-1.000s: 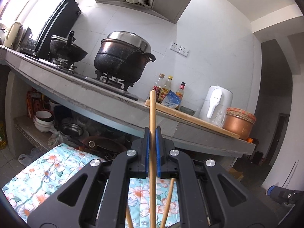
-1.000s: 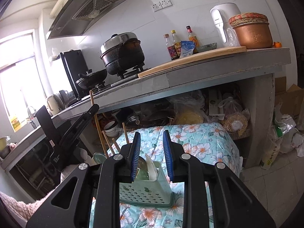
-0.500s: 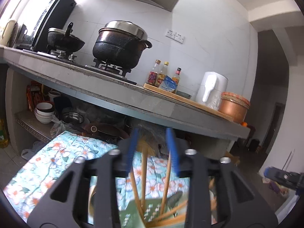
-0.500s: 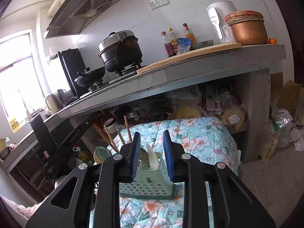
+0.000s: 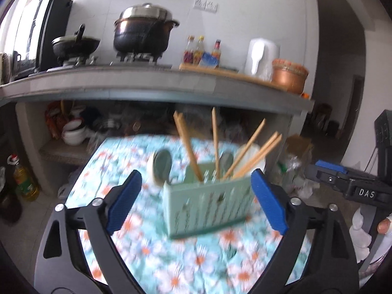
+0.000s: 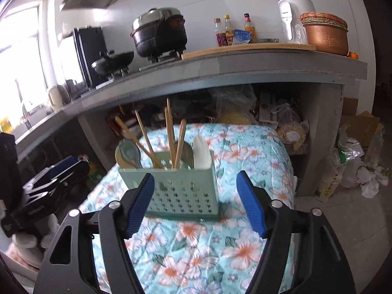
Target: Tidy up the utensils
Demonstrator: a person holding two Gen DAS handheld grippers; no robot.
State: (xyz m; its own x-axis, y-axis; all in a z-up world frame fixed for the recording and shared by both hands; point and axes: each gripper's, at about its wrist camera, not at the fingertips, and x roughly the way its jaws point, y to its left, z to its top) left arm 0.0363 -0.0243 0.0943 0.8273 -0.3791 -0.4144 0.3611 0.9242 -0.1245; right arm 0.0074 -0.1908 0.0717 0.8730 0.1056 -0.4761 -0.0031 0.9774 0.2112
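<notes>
A floral cloth (image 6: 196,252) is spread below a cluttered counter (image 6: 220,66). On it stands the caddy (image 6: 182,193), chopsticks (image 6: 169,132) and spoons (image 6: 202,152) dropped in. Both grippers, left (image 5: 196,201) and right (image 6: 196,203), have just been opening and are seen released, nothing between them. Judged: loading is done; next, stray utensils must be found, though none are seen.

— What can't we make out from the left wrist view?

— The green utensil holder (image 5: 208,207) and the floral cloth (image 5: 171,257) smear with motion blur, so we lose the holder's perforations.

— And the right?

— The holder's wall hides the lower ends of the chopsticks (image 6: 170,137) and spoons (image 6: 202,153). The shelf clutter (image 6: 235,105) under the worktop (image 6: 220,69) is too dim for us to name.
</notes>
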